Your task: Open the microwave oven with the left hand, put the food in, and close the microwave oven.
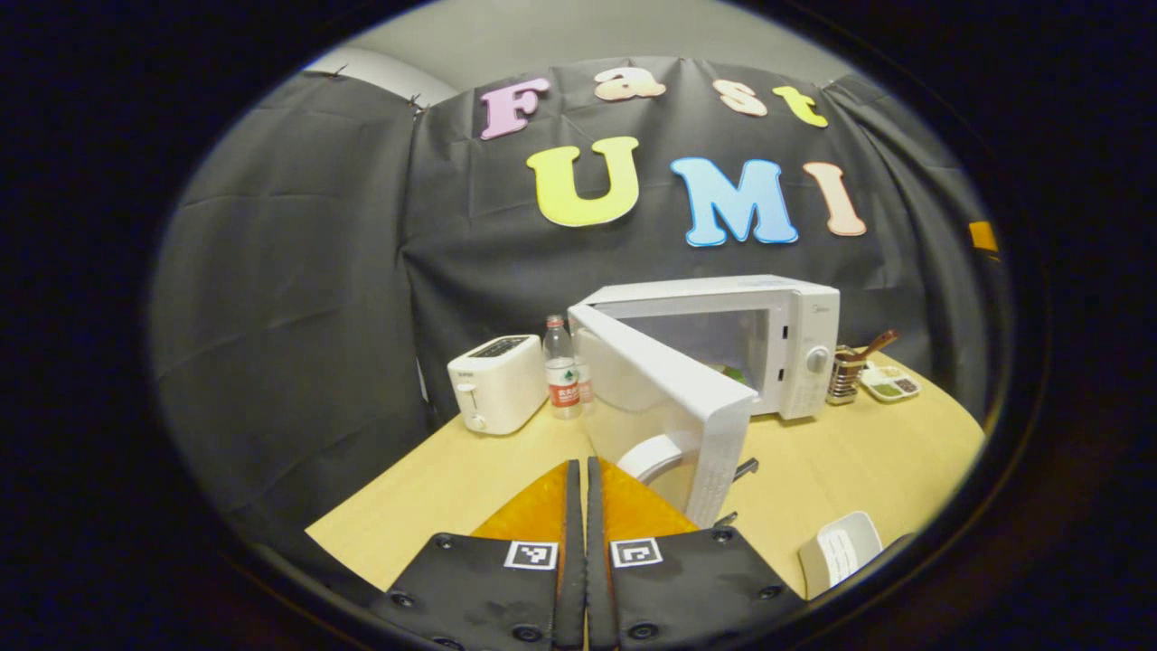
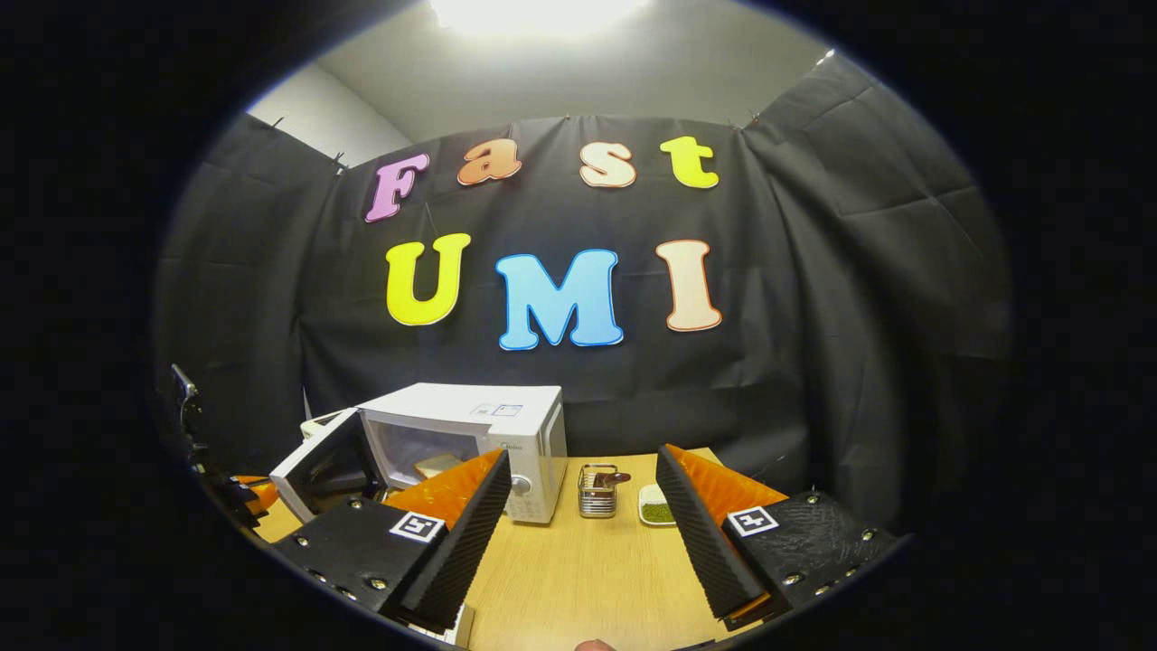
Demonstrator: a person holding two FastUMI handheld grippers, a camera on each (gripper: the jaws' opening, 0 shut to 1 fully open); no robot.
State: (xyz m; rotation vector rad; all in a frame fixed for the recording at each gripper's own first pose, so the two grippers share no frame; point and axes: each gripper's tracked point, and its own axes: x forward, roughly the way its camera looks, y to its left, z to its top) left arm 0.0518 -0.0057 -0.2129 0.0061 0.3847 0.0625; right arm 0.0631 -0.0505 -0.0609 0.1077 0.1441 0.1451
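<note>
The white microwave stands at the back of the wooden table with its door swung wide open toward me. Something pale with a green patch lies inside the cavity. My left gripper is shut with nothing between its fingers, just in front of the door's outer face and apart from it. In the right gripper view the microwave is at the left with its door open, and pale food lies inside. My right gripper hangs open and empty above the table, right of the microwave.
A white toaster and a water bottle stand left of the microwave. A metal utensil holder and a small divided dish are to its right. A white container sits near the table's front edge.
</note>
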